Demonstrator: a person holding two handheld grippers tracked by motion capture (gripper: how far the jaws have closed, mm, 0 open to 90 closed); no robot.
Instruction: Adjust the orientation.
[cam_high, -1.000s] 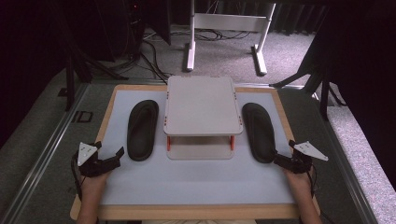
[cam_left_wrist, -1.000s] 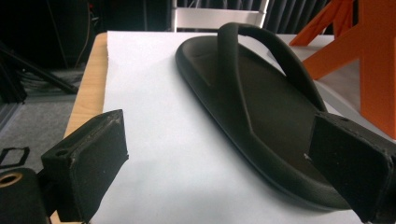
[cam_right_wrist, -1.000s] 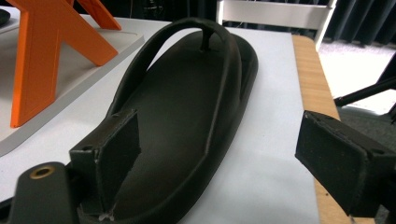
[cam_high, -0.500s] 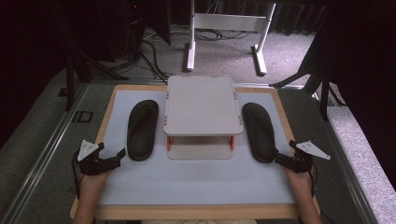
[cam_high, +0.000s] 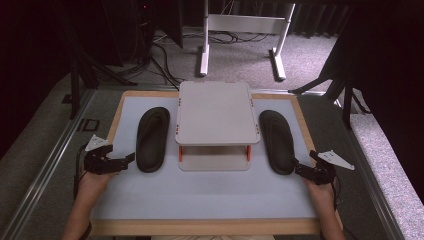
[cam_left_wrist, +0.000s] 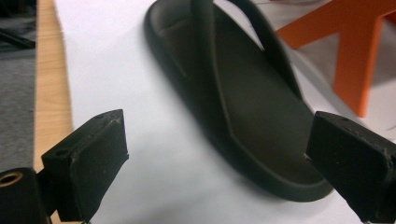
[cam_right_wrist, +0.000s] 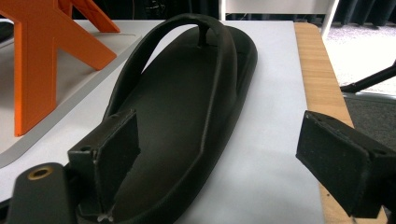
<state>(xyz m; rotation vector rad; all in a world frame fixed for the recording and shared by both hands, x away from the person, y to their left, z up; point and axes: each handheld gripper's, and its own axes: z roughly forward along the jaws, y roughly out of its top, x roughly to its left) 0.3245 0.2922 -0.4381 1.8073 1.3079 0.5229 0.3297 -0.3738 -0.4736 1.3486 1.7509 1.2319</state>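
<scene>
Both my grippers wait open at the heels of two black sandals.

From the high view, my left gripper (cam_high: 122, 160) sits just beside the left sandal (cam_high: 152, 138), and my right gripper (cam_high: 300, 169) is at the heel of the right sandal (cam_high: 278, 141); a grey stand (cam_high: 216, 112) with orange legs rises between them on the white table (cam_high: 200, 192). In the left gripper view, my jaws stand wide apart, the left sandal (cam_left_wrist: 238, 93) lying ahead between them, an orange leg (cam_left_wrist: 357, 56) beyond. In the right gripper view, my jaws gape around the right sandal's (cam_right_wrist: 182, 116) heel, one fingertip (cam_right_wrist: 116, 154) over its footbed; I cannot tell if it touches.
</scene>
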